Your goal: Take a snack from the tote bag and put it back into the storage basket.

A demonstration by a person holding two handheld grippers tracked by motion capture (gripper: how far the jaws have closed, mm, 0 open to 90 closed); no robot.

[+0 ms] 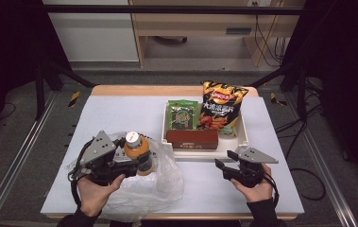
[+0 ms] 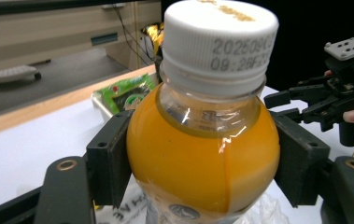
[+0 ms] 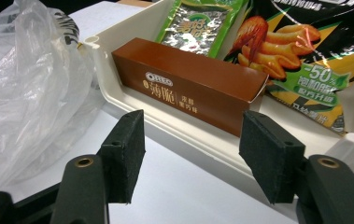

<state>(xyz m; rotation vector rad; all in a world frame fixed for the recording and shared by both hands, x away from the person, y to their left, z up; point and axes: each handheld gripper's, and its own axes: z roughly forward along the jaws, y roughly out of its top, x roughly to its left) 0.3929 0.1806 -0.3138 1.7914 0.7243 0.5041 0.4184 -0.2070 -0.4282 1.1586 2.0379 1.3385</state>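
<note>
An orange juice bottle (image 1: 138, 152) with a white cap stands upright in my left gripper (image 1: 134, 158), which is shut on its body above a clear plastic bag (image 1: 155, 187). Close up, the bottle (image 2: 202, 154) fills the gap between the black pads (image 2: 116, 158). My right gripper (image 1: 224, 166) is open with nothing between its fingers, just in front of the white tray (image 1: 205, 154). Through its jaws I see the brown Oreo box (image 3: 188, 84), a green snack pack (image 3: 195, 23) and the chips bag (image 3: 300, 51) lying in the tray (image 3: 174, 128).
The tray sits at the table's middle right, holding the brown box (image 1: 191, 139), green pack (image 1: 182, 115) and chips bag (image 1: 221, 106). The crumpled bag (image 3: 25, 88) spreads over the front left of the white table (image 1: 120, 113). The other gripper (image 2: 333, 98) shows beyond the bottle.
</note>
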